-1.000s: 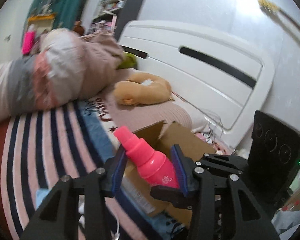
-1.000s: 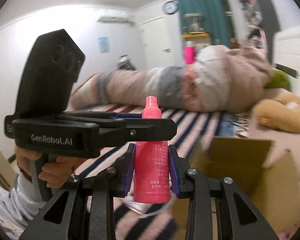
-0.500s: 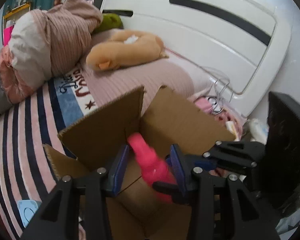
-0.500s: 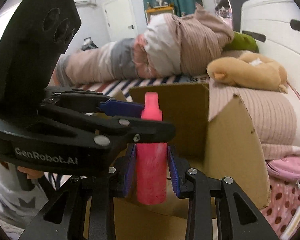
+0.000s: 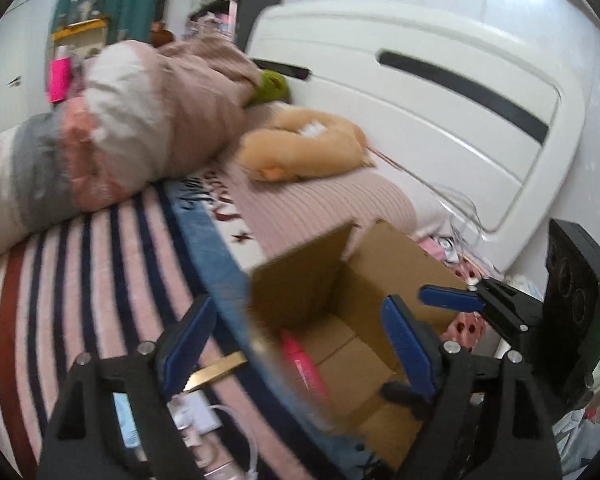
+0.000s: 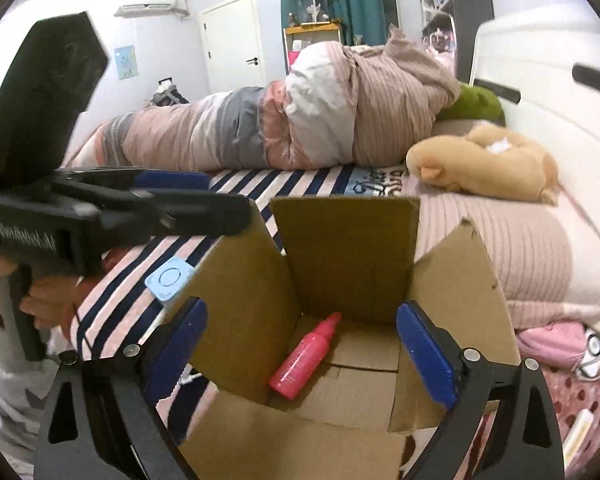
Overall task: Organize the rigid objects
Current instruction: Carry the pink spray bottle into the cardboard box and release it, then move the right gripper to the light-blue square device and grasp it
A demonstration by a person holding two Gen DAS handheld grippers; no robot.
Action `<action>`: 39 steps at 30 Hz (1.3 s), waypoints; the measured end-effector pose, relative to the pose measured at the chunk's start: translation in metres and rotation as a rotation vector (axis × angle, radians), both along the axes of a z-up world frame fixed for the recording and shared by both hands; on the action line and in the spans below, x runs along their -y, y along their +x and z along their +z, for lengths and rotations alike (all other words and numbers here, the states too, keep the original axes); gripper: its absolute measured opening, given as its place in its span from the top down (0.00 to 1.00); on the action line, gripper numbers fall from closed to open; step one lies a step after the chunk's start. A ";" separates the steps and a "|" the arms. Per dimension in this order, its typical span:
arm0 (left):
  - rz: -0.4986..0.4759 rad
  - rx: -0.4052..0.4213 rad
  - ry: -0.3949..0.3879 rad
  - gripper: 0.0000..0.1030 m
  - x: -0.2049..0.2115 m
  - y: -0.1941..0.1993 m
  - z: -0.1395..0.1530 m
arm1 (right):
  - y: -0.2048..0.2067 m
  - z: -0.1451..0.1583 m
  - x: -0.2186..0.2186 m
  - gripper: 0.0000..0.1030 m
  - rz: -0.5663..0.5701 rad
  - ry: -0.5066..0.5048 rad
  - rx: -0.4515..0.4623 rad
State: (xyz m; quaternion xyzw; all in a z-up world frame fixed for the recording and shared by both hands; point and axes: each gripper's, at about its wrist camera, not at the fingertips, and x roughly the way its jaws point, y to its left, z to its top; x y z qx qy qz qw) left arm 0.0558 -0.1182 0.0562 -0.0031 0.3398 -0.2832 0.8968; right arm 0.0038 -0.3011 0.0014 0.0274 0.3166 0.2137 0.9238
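1. Step in hand: drop-off. Both grippers hang over the open cardboard box (image 6: 352,264) in the lower centre of both views, on the bed.
2. Right gripper (image 6: 302,354): blue fingers (image 6: 428,356) spread wide and opening, nothing between them. They only frame the box interior.
3. Left gripper (image 5: 296,354): fingers (image 5: 408,344) also spread and opening, empty. In the right wrist view it enters from the left edge, held by a hand (image 6: 40,300) at lower left.
4. Task thing: pink spray bottle (image 6: 306,356) lies on its side on the box floor, nozzle pointing to the upper right, near the left inner wall. It touches no finger.
5. The left wrist view shows a blurred pink shape (image 5: 304,364) inside the box against the near wall. It is too smeared to say whether this is the same bottle or a second one.
6. Box flaps stand up on the far and side edges; the near flap lies folded toward the camera at frame bottom.
7. Judgement: this placement looks done, since the bottle is in and both grippers are free.
8. Next move calls for: lift both grippers clear of the flaps without snagging them, then go for another rigid item.
9. Candidates: a light-blue square pad (image 6: 168,278) on the striped sheet (image 5: 80,280), left of the box; small clutter at lower left of the left wrist view is too blurred to name.
10. Plush toy (image 6: 488,168) and rolled duvet (image 6: 300,116) in the upper frame are soft, likely not targets.
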 end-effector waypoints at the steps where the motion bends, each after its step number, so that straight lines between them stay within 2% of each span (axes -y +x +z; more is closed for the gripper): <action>1: 0.025 0.009 -0.005 0.19 -0.015 -0.002 0.002 | -0.003 0.005 -0.008 0.07 -0.003 -0.014 0.018; 4: 0.105 0.032 -0.022 0.16 -0.062 -0.005 0.001 | -0.012 0.017 -0.035 0.00 -0.005 -0.058 0.087; 8: 0.225 0.040 -0.035 0.16 -0.130 -0.007 -0.014 | -0.012 0.030 -0.080 0.00 0.069 -0.064 0.119; 14: 0.354 0.025 -0.023 0.12 -0.207 -0.001 -0.055 | 0.001 0.023 -0.160 0.00 0.242 -0.048 0.045; 18: 0.364 -0.002 -0.059 0.11 -0.241 0.007 -0.086 | 0.021 -0.010 -0.216 0.00 0.289 -0.044 -0.061; 22: 0.384 -0.047 -0.077 0.11 -0.264 0.019 -0.122 | 0.041 -0.048 -0.255 0.00 0.275 -0.092 -0.152; 25: 0.383 -0.069 -0.074 0.11 -0.273 0.022 -0.140 | 0.052 -0.067 -0.275 0.00 0.290 -0.073 -0.201; 27: 0.366 -0.066 -0.101 0.11 -0.280 0.020 -0.150 | 0.058 -0.075 -0.285 0.00 0.285 -0.057 -0.213; 31: 0.360 -0.067 -0.145 0.11 -0.292 0.014 -0.161 | 0.072 -0.093 -0.297 0.00 0.228 -0.070 -0.282; 34: 0.374 -0.064 -0.189 0.11 -0.306 0.012 -0.164 | 0.081 -0.107 -0.299 0.00 0.133 -0.071 -0.285; 37: 0.399 -0.065 -0.251 0.11 -0.321 0.009 -0.164 | 0.085 -0.112 -0.309 0.00 0.123 -0.063 -0.284; 39: 0.412 -0.065 -0.254 0.11 -0.326 0.007 -0.164 | 0.086 -0.112 -0.319 0.00 0.101 -0.093 -0.269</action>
